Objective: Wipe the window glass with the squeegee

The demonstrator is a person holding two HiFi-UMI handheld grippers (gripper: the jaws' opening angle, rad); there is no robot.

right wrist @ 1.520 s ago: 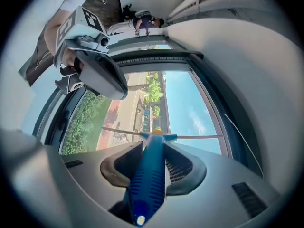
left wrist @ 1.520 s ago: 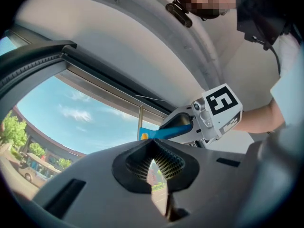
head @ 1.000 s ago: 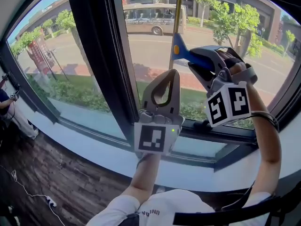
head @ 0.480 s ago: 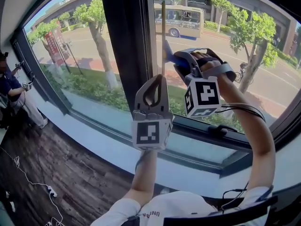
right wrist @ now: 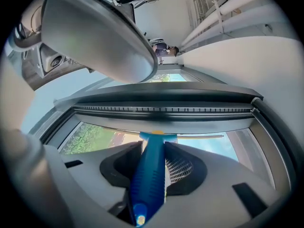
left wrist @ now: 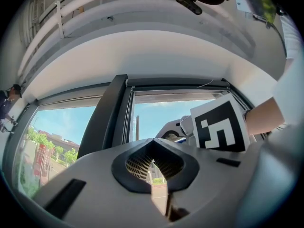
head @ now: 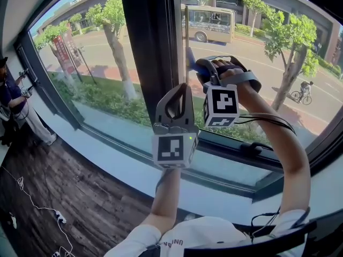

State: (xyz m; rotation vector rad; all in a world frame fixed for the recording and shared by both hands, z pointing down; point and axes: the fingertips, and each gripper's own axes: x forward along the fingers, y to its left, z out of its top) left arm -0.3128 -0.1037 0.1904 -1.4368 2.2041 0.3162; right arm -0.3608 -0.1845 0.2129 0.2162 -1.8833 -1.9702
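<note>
Right tongs (head: 199, 64) gripped the squeegee (head: 189, 57) by its blue handle, which ran along them. Its blade stood upright at the window glass (head: 252, 42), upper centre, beside the dark frame post (head: 150, 52). Left tongs (head: 181, 90), closed and empty, hung just below-left.

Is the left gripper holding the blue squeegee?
No, the squeegee sits between the right gripper's fingers, while the left gripper is empty.

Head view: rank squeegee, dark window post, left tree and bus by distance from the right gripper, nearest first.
1. Squeegee: clamped in the right gripper's jaws.
2. Dark window post: immediately to its left.
3. Left tree: outdoors, further left.
4. Bus: outdoors, behind the tree line, top centre.
</note>
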